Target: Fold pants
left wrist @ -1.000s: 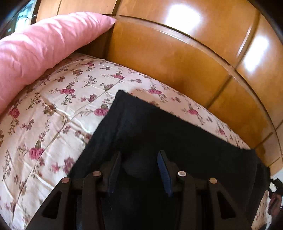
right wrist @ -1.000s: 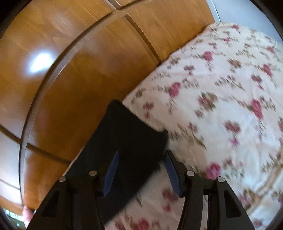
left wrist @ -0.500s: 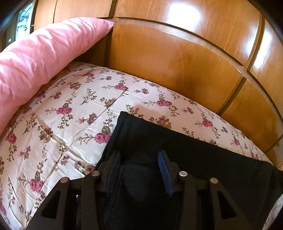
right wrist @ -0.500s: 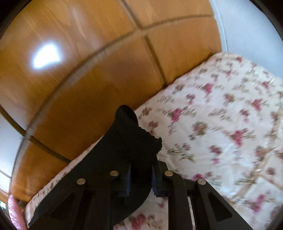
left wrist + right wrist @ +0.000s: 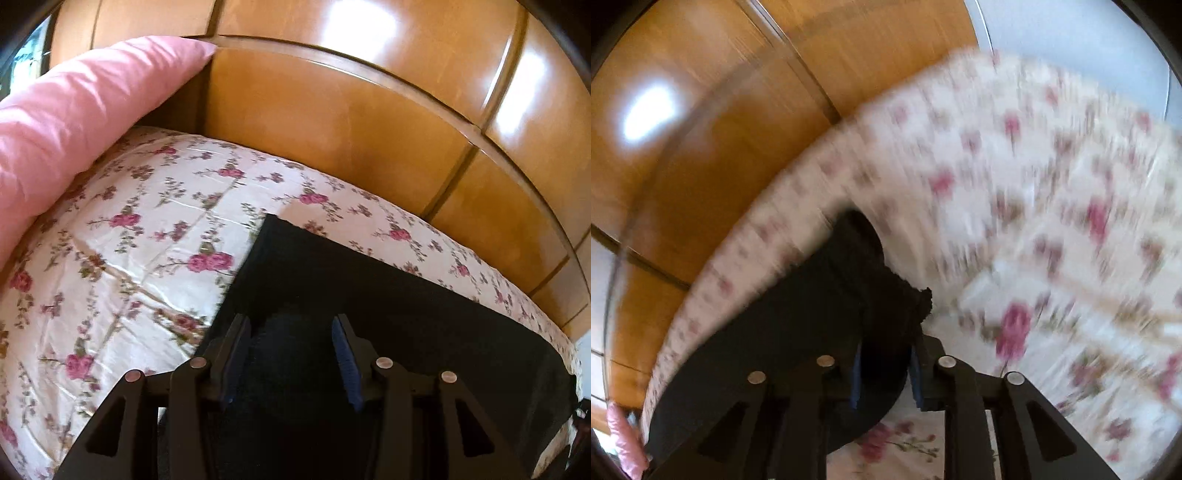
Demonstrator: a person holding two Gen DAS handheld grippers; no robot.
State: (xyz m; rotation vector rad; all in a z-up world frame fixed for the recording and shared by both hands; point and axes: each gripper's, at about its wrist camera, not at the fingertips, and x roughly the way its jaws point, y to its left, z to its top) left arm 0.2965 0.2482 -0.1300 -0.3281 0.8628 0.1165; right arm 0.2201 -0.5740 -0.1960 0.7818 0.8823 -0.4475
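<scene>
- Since a second ago, right gripper has closed on the black pants' bunched end, lifting it off the floral bedspread.
- Left gripper has just widened slightly; it stands half-open over the pants on the bedspread, grip unclear.

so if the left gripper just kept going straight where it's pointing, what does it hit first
Most likely the black pants lying right under and ahead of the left gripper, with the floral bedspread beneath them. Depth is hard to judge.

Black pants lay spread flat across the floral bedspread, long edge running alongside the wooden panelling. Square corner pointed toward the pink pillow. Far end was bunched, lifted off the bed, pinched between blue pads.
</scene>
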